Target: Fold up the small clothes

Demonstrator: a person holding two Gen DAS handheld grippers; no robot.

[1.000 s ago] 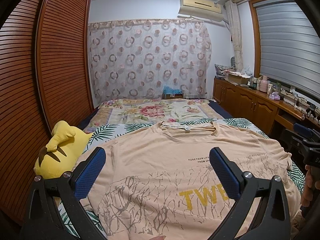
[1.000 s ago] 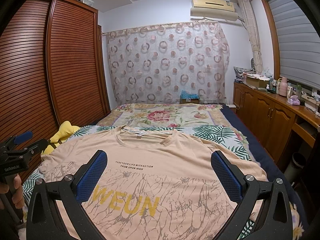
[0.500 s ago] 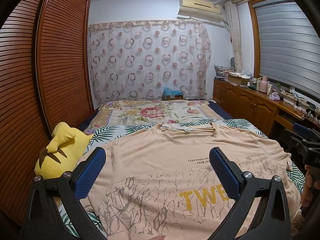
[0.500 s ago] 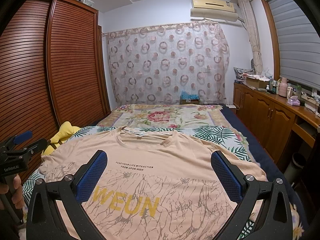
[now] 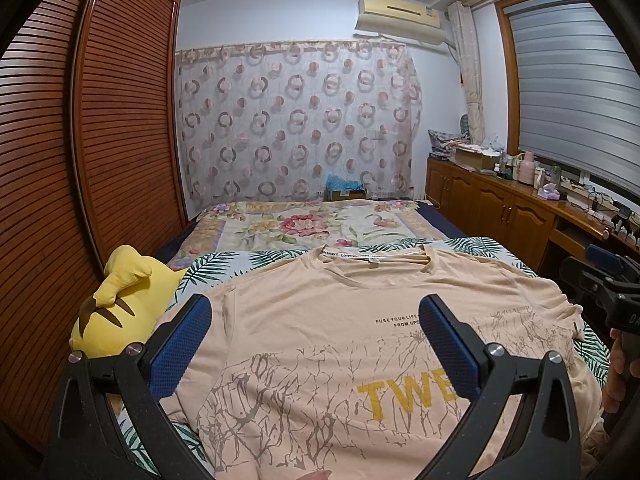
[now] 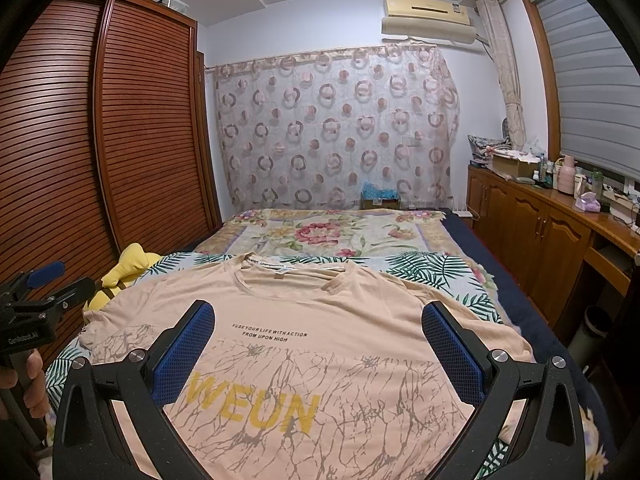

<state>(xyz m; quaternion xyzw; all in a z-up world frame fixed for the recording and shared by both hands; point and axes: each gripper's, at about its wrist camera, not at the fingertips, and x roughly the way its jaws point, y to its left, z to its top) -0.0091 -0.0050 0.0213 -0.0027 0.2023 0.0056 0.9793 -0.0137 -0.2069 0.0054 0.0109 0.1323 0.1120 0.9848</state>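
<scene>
A peach T-shirt (image 5: 320, 320) (image 6: 320, 312) lies spread flat, front up, on the bed, collar toward the far end, with yellow letters and a grey crackle print. My left gripper (image 5: 314, 344) hovers open above the shirt's left half, blue pads wide apart, nothing between them. My right gripper (image 6: 318, 348) is open above the shirt's middle and right part, also holding nothing. Each gripper shows at the edge of the other's view: the right gripper (image 5: 608, 280), the left gripper (image 6: 36, 292), each with a hand on its handle.
A yellow plush toy (image 5: 120, 312) lies beside the shirt's left sleeve. A leaf-print sheet (image 6: 432, 268) and floral quilt (image 5: 312, 228) cover the bed. A slatted wooden wardrobe (image 5: 80, 160) stands left, a cluttered wooden cabinet (image 6: 560, 232) right, a bin (image 6: 592, 328) by the bed.
Both views have tilted slightly, so the shirt sits a little lower in frame. Both grippers stay open and the shirt has not moved.
</scene>
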